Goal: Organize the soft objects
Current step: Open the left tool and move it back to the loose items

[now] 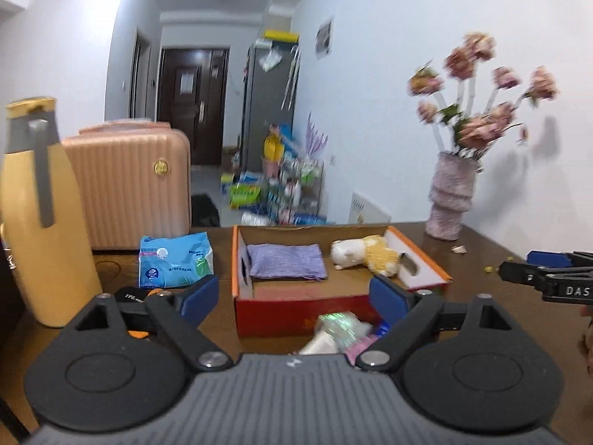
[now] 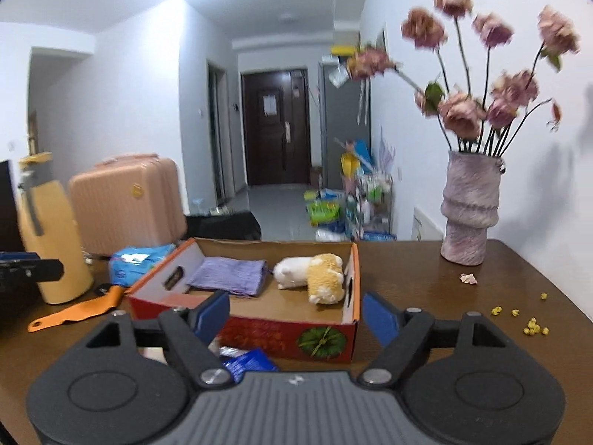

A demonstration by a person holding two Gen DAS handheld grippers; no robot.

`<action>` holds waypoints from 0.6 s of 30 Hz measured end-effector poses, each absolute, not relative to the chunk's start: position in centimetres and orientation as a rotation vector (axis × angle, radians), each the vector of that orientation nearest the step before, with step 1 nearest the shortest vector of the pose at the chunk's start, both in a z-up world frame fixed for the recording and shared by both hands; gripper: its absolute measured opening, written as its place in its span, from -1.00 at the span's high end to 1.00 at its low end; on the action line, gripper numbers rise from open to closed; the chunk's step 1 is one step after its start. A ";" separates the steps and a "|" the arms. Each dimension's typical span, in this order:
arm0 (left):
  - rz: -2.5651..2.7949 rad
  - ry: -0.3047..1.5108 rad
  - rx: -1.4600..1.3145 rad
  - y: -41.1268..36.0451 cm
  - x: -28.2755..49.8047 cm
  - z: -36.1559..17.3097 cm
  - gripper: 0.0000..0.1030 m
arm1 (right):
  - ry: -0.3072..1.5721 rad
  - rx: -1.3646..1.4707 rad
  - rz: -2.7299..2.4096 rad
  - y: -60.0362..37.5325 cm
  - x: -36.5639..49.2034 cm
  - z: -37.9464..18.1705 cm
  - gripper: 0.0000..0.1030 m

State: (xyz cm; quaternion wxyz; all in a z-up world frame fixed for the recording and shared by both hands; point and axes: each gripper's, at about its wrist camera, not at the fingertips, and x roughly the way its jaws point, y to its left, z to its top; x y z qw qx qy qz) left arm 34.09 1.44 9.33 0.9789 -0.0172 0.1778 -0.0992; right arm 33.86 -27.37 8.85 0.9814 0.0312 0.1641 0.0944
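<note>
I'm seeing a dark wood table (image 2: 426, 296), smooth with a slight sheen. On it, a cardboard box (image 2: 259, 337): raw brown inside, glossy red print outside. In the box, a woven lilac cloth pouch (image 2: 229, 276) and a fuzzy plush toy (image 2: 315, 274). Right of the box, a rough matt vase (image 2: 469, 211). Left of it, a ribbed glossy plastic suitcase (image 2: 126, 207). My gripper pads (image 2: 211, 313) are looking matt blue.

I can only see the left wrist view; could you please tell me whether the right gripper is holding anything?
Observer: No. The right gripper is open, with nothing between its pads.
Operator: Thank you. Is anything lying further left that I should mind?
Observer: Yes, an orange strap lies flat just left of the box.
Operator: And is the box's front wall plain?
Observer: No, a watermelon picture is printed near its right corner.
</note>
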 end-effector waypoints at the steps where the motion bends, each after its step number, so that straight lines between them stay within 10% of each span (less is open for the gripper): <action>1: -0.208 0.343 -0.046 1.5 32.3 9.0 -0.85 | 0.313 0.069 0.200 -27.2 32.2 8.5 -0.65; 18: -0.127 0.442 -0.041 1.7 13.5 2.0 -0.94 | 0.385 0.151 0.296 -23.8 11.7 -1.5 -0.69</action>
